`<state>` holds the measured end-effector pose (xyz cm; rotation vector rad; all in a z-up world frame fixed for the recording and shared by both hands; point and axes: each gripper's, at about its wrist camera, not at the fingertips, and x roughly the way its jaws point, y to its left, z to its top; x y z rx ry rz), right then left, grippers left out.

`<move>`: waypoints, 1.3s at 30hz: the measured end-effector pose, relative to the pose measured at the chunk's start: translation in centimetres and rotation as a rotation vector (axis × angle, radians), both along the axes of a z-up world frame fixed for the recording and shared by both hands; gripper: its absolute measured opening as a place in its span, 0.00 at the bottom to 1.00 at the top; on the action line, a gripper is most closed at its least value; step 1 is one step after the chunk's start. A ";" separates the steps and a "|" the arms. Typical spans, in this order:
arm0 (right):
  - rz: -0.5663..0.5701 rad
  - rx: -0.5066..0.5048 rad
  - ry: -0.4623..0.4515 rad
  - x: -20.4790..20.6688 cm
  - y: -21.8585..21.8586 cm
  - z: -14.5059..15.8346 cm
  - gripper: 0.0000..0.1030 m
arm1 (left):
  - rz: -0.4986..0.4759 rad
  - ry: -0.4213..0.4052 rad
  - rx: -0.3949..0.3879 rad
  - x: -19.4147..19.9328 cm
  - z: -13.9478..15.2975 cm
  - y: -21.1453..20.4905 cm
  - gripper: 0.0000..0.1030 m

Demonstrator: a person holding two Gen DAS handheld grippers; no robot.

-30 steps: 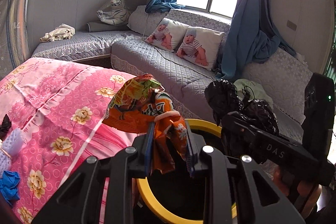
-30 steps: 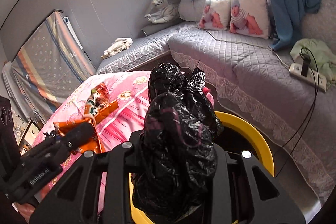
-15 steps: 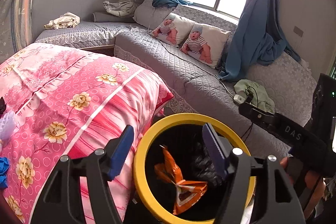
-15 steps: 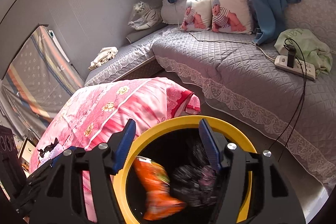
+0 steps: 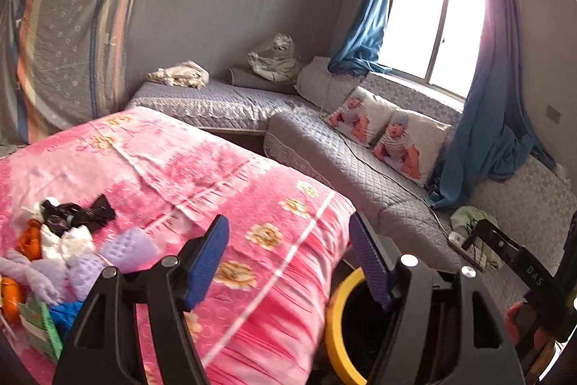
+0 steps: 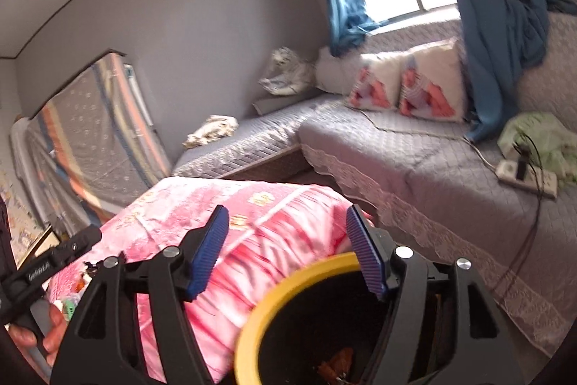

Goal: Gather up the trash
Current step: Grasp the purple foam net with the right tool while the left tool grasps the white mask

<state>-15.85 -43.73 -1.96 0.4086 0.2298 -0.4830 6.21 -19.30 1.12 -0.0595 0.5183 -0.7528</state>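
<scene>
Trash (image 5: 68,240) sits heaped on the pink bed (image 5: 252,190), beside my yellow-rimmed bin (image 6: 288,280); my left hand-held gripper (image 5: 288,255) and right hand-held gripper (image 6: 285,248) gape wide, empty, ready for grabbing.

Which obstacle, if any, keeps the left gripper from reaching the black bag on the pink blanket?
Probably none: the left gripper is open and empty, and bare pink blanket lies between it and the black bag.
</scene>
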 end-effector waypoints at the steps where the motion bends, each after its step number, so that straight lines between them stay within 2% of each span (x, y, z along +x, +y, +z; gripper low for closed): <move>1: 0.023 -0.019 -0.008 0.5 0.7 0.4 0.65 | 0.023 -0.009 -0.009 0.3 0.6 1.2 0.65; 3: 0.093 -0.044 -0.023 1.8 2.2 1.2 0.66 | 0.071 -0.028 -0.020 0.9 1.4 3.6 0.70; 6: 0.211 -0.063 -0.036 3.9 4.6 1.9 0.70 | 0.164 -0.066 -0.004 1.5 2.2 7.2 0.71; 9: 0.345 -0.076 -0.035 6.2 7.4 2.1 0.71 | 0.257 -0.094 0.011 1.9 2.5 10.9 0.79; 14: 0.513 -0.085 -0.004 9.7 11.5 1.6 0.71 | 0.396 -0.098 0.039 3.0 2.1 16.9 0.80; 21: 0.596 -0.109 0.108 14.7 15.8 -0.4 0.72 | 0.548 -0.042 0.059 3.8 -0.7 23.7 0.81; 25: 0.629 -0.087 0.173 18.4 16.9 -2.2 0.72 | 0.603 0.037 0.057 5.2 -3.4 26.5 0.81; 28: 0.645 -0.051 0.219 21.2 16.9 -3.6 0.72 | 0.612 0.079 0.075 6.0 -5.0 27.5 0.81; 32: 0.648 -0.043 0.253 24.7 17.5 -5.1 0.74 | 0.621 0.080 0.134 6.4 -6.5 28.1 0.81; 39: 0.677 0.021 0.333 29.3 18.2 -7.3 0.75 | 0.637 0.128 0.155 8.2 -8.7 29.3 0.81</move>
